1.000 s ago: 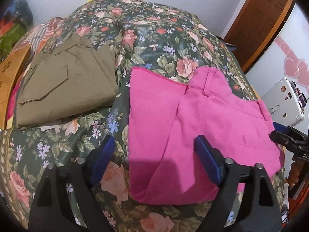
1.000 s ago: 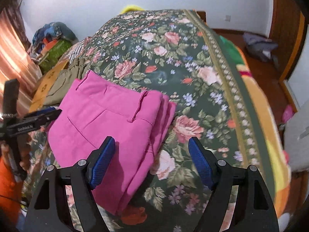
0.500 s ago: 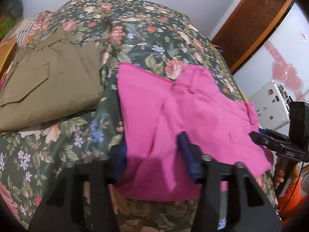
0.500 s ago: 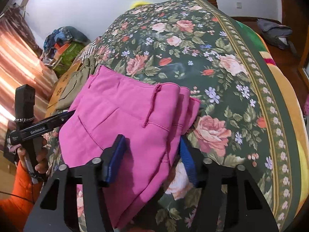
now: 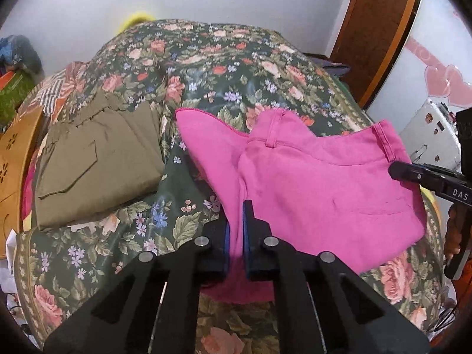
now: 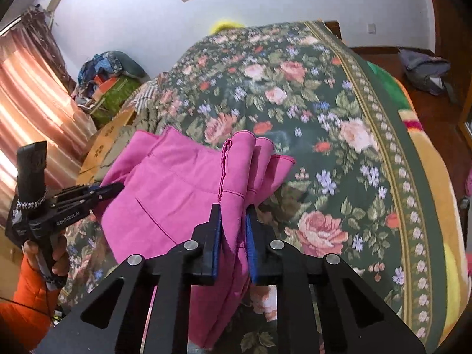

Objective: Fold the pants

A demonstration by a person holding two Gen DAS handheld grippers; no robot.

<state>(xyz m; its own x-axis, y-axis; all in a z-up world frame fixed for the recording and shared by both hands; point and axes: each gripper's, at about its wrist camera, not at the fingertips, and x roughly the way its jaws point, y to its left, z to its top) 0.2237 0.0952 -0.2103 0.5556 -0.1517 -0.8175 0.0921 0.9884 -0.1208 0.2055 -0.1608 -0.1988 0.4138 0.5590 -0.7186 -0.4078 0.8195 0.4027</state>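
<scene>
The folded pink pants (image 5: 309, 183) lie across the flowered bedspread (image 5: 224, 67), their near edges pulled up off it. My left gripper (image 5: 236, 206) is shut on the pants' near left edge, with pink cloth pinched between its blue pads. My right gripper (image 6: 233, 209) is closing its jaws on the bunched folded edge of the pink pants (image 6: 177, 183), and the pads press the cloth. Each gripper shows in the other's view: the right gripper (image 5: 395, 171) at the waistband end, the left gripper (image 6: 118, 187) at the far edge, held by a hand in an orange sleeve.
Folded olive pants (image 5: 94, 162) lie on the bed left of the pink ones. A wooden board (image 5: 14, 177) stands at the bed's left side, a white case (image 5: 427, 135) at its right. A bag (image 6: 427, 70) lies on the floor, and a pile of things (image 6: 112, 70) sits by the curtain.
Both grippers went from wide open to shut on the pink pants. The gripped edges have risen off the bedspread, and the left gripper has moved up.
</scene>
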